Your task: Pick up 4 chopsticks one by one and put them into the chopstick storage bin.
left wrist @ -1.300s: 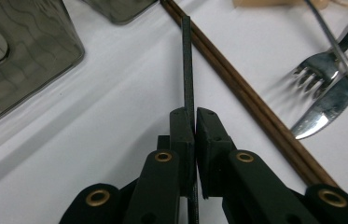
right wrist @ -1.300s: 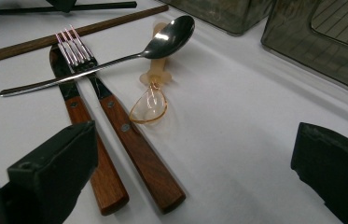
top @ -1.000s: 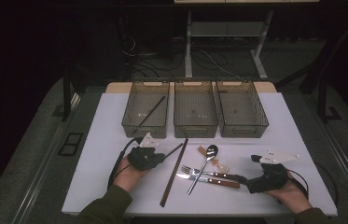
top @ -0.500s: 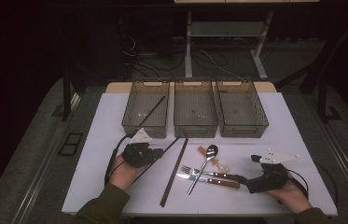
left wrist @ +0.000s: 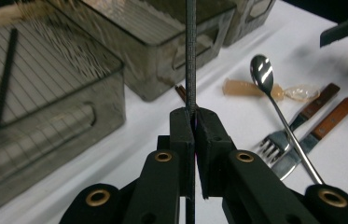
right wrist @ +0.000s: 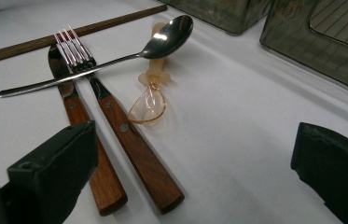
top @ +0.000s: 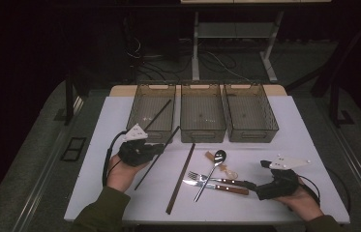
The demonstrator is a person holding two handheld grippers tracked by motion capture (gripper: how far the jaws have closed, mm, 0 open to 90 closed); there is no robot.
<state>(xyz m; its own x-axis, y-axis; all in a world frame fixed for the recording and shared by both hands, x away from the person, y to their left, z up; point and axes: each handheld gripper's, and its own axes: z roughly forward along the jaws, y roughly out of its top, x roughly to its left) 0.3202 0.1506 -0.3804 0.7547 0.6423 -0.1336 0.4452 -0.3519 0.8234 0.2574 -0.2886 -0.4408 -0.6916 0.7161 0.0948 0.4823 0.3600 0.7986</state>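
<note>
My left gripper [top: 158, 149] is shut on a thin black rod [top: 168, 140] that slants from near the person's left hand toward the left bin [top: 134, 113]. The left gripper view has the jaws pressed together [left wrist: 193, 116] around this rod [left wrist: 190, 65], which runs straight up from them. A second black rod [top: 158, 113] lies inside the left bin. My right gripper [top: 258, 176] stands open at the table's right front, its jaws wide apart [right wrist: 195, 177] just behind the wooden handles of a fork [right wrist: 134, 154] and a knife [right wrist: 92, 163]. A steel spoon [right wrist: 162, 39] lies across both.
Three clear bins stand in a row at the back: left, middle [top: 202, 133] and right [top: 250, 135]. A long brown stick [top: 180, 179] lies left of the cutlery. A small translucent amber piece [top: 224, 166] rests beside the spoon's bowl. Cables trail from both grippers.
My left gripper has shifted a little to the left and away from the person, with the black rod in it. The right gripper has stayed put.
</note>
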